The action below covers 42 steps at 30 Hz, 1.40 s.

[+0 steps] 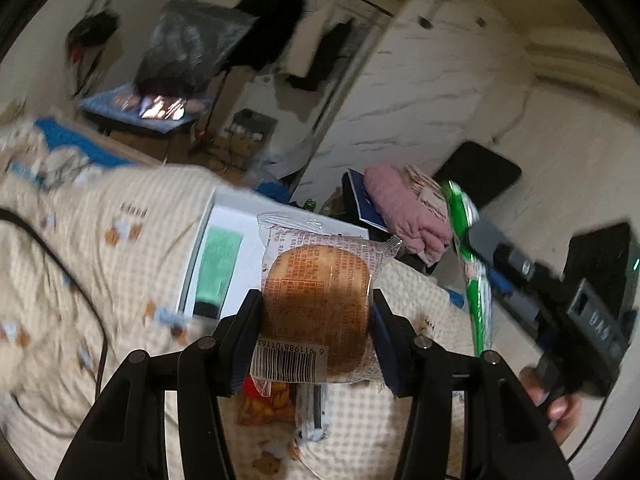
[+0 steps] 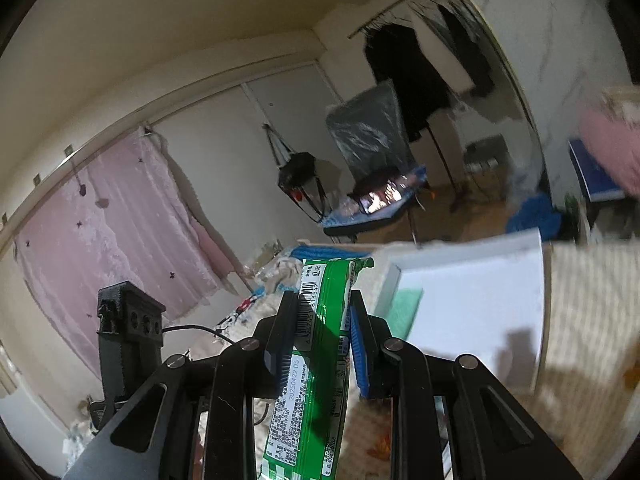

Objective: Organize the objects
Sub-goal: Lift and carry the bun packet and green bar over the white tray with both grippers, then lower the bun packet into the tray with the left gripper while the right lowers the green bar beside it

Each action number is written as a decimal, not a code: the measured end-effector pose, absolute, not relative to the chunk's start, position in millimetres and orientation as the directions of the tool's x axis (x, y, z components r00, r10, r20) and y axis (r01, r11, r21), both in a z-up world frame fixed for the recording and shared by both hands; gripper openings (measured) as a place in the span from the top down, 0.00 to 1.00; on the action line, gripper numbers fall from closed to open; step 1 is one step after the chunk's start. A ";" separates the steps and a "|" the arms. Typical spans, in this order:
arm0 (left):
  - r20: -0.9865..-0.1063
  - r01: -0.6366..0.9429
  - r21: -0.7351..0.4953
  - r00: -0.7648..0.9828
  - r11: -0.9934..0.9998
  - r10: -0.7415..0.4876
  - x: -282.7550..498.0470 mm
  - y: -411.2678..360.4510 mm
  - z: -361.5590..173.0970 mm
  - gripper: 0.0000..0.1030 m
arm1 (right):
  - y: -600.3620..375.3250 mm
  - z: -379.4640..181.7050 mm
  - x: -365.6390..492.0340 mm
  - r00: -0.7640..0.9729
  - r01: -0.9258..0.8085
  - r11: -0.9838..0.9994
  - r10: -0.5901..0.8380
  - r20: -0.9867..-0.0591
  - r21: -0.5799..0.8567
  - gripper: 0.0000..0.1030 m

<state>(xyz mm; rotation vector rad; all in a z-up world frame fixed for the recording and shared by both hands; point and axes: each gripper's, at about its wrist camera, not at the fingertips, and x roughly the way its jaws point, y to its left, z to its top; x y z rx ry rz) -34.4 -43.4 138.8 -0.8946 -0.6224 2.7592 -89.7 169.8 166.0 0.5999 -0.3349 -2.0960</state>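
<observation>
So the left gripper [image 1: 316,316] has its fingers clamped on a wrapped bun [image 1: 318,304], dead center of the left wrist view, held up over the checkered bed [image 1: 100,240]. Behind it sits an open white box [image 1: 228,232] with a mint-green tube [image 1: 216,268] inside. The right gripper [image 2: 320,332] is squeezed onto a green snack packet [image 2: 316,352], bottom center of its own view.

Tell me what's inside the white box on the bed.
In the white box a mint-green packet with a dark end lies along its left side. The wrapped bun in the left hand-held gripper hides the box's right part.
</observation>
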 end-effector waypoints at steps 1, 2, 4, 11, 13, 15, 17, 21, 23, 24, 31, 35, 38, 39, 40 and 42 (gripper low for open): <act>-0.529 -0.058 -0.390 -0.802 -0.919 0.275 -42.9 -38.2 146.2 0.46 | 167.8 172.2 -91.6 -0.479 0.707 -0.560 -0.829 -0.290 0.433 0.74; -0.531 -0.069 -0.369 -0.803 -0.927 0.271 -46.0 -35.9 149.4 0.46 | 165.3 178.9 -95.1 -0.483 0.712 -0.565 -0.825 -0.295 0.416 0.74; -0.529 -0.101 -0.336 -0.803 -0.936 0.276 -57.7 -33.3 155.6 0.46 | 161.2 188.7 -104.1 -0.470 0.726 -0.556 -0.831 -0.298 0.404 0.74; -0.531 -0.110 -0.280 -0.809 -0.954 0.250 -105.2 -34.7 140.9 0.46 | 152.3 192.1 -151.3 -0.470 0.715 -0.569 -0.821 -0.323 0.406 0.74; -0.536 -0.107 -0.298 -0.804 -0.949 0.259 -119.7 -37.8 126.7 0.46 | 148.4 184.7 -165.0 -0.499 0.705 -0.598 -0.800 -0.333 0.381 0.74; -0.545 -0.100 -0.293 -0.800 -0.951 0.252 -132.6 -40.5 110.6 0.46 | 144.4 176.1 -175.4 -0.528 0.689 -0.626 -0.778 -0.340 0.364 0.74; -0.549 -0.096 -0.300 -0.796 -0.949 0.254 -140.2 -42.5 98.8 0.46 | 140.0 162.7 -186.9 -0.550 0.668 -0.652 -0.758 -0.351 0.359 0.74; -0.551 -0.082 -0.333 -0.791 -0.939 0.264 -149.0 -48.8 69.0 0.46 | 128.7 128.8 -205.6 -0.627 0.601 -0.735 -0.677 -0.385 0.315 0.74; -0.554 -0.065 -0.334 -0.794 -0.940 0.252 -150.0 -53.1 53.5 0.46 | 122.8 109.1 -209.4 -0.681 0.549 -0.791 -0.611 -0.404 0.272 0.75; -0.551 -0.064 -0.340 -0.794 -0.938 0.254 -149.1 -55.4 43.3 0.46 | 119.3 97.2 -209.9 -0.716 0.506 -0.830 -0.556 -0.421 0.236 0.75; -0.557 -0.076 -0.366 -0.780 -0.927 0.284 -155.9 -53.5 8.3 0.46 | 116.3 35.3 -222.5 -0.727 0.442 -0.864 -0.502 -0.468 0.240 0.75; -0.615 -0.087 -0.356 -0.728 -0.930 0.304 -164.6 -43.9 -10.1 0.46 | 125.6 26.2 -228.8 -0.715 0.422 -0.864 -0.503 -0.485 0.274 0.75; -0.620 -0.081 -0.350 -0.727 -0.933 0.296 -163.2 -41.0 -13.2 0.46 | 124.5 20.2 -234.8 -0.702 0.414 -0.867 -0.497 -0.510 0.276 0.75; -0.618 -0.086 -0.344 -0.729 -0.935 0.295 -162.1 -40.2 -12.7 0.46 | 123.7 17.9 -235.6 -0.699 0.410 -0.869 -0.495 -0.517 0.277 0.75; -0.620 -0.076 -0.336 -0.733 -0.939 0.281 -161.8 -40.2 -12.6 0.46 | 122.9 16.2 -235.6 -0.695 0.410 -0.869 -0.495 -0.522 0.278 0.75; -0.621 -0.070 -0.330 -0.735 -0.941 0.272 -161.8 -40.2 -13.3 0.45 | 118.5 13.9 -235.6 -0.691 0.416 -0.869 -0.494 -0.528 0.269 0.75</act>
